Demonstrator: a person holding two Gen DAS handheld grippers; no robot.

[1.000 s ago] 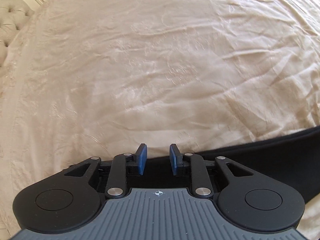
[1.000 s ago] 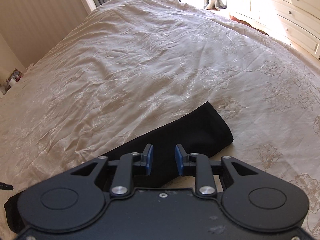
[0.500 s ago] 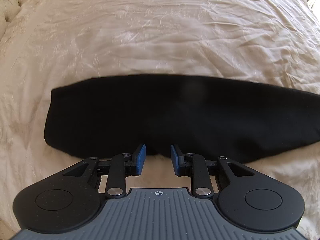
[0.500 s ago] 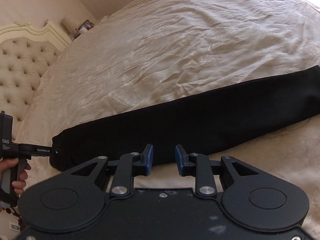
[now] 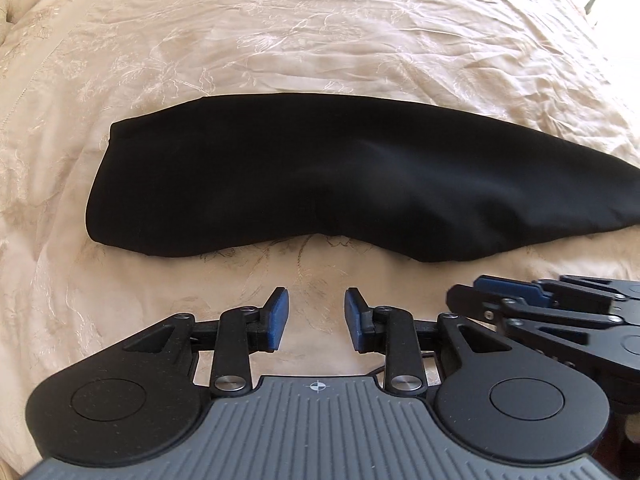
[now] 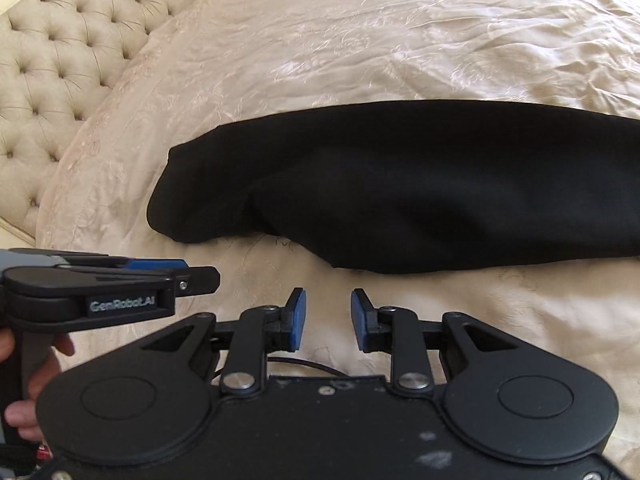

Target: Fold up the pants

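Plain black pants [image 5: 340,176] lie on a cream bedspread [image 5: 320,32] embroidered with tone-on-tone floral stitching. Beside it, a beige button-tufted headboard [image 6: 60,60]. 2 black grippers carry blue pads [image 6: 298,320].

Black pants [image 5: 340,176] beyond parted left tongs [image 5: 317,312]

This is a bedroom in a home. A wide bed fills both views, covered by a cream bedspread [image 5: 320,40] with a stitched flower pattern and many creases. At the upper left of the right wrist view stands a padded, button-tufted headboard [image 6: 68,52] with a carved pale frame.
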